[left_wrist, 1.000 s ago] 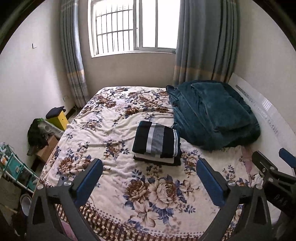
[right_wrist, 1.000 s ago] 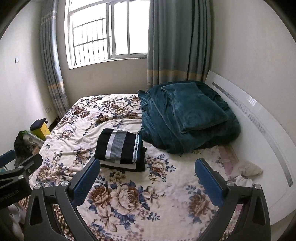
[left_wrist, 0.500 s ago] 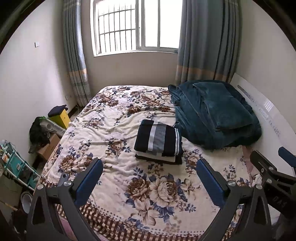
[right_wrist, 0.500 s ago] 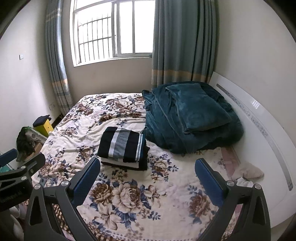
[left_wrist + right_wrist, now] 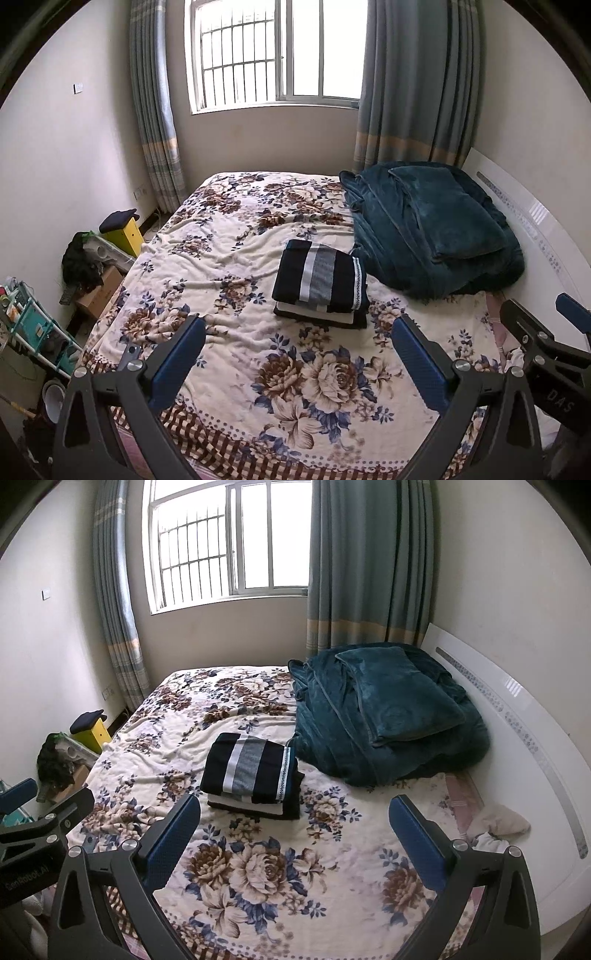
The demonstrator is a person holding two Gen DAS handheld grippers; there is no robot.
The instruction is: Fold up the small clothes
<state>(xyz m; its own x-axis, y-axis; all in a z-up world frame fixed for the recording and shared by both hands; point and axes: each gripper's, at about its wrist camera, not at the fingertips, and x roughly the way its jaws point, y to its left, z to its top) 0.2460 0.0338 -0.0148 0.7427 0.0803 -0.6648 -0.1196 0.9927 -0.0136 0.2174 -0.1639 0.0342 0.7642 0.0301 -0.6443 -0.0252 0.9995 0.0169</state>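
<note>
A stack of folded clothes [image 5: 320, 284], topped by a dark garment with white and grey stripes, lies in the middle of the floral bedspread [image 5: 236, 258]; it also shows in the right wrist view [image 5: 253, 775]. My left gripper [image 5: 298, 360] is open and empty, held above the bed's near end, well short of the stack. My right gripper [image 5: 294, 836] is open and empty too, beside the left one, which shows at the left edge of the right wrist view [image 5: 44, 827].
A heap of teal blankets [image 5: 428, 229] lies at the right by the white headboard [image 5: 517, 731]. Small light cloths [image 5: 496, 825] lie near the headboard. A yellow box [image 5: 123, 234], a cardboard box and a teal rack [image 5: 26, 325] stand on the floor at the left.
Both grippers have drawn back and risen a little from the bed, so the stack sits smaller and farther away. The clothes have not moved.
</note>
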